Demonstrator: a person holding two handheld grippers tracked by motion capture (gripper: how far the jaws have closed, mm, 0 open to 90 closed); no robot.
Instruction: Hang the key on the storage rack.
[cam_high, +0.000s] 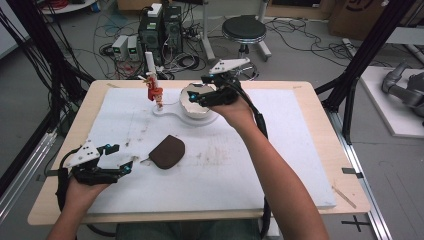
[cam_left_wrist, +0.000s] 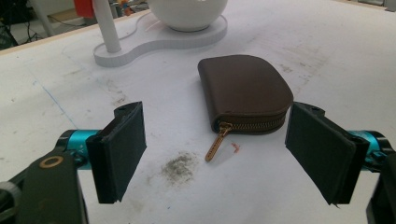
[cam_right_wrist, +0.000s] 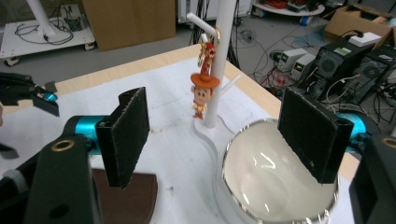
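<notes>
While the cowboy keychain hangs from the white stand's peg beside the bowl, we hold our right gripper over that bowl, jaws open and empty. Our left gripper waits open near the brown pouch on the tabletop. Next, we judge, comes closing on the figure.

Open bench is left around the pouch; passage at twelve o'clock is blocked by the bowl and post.
</notes>
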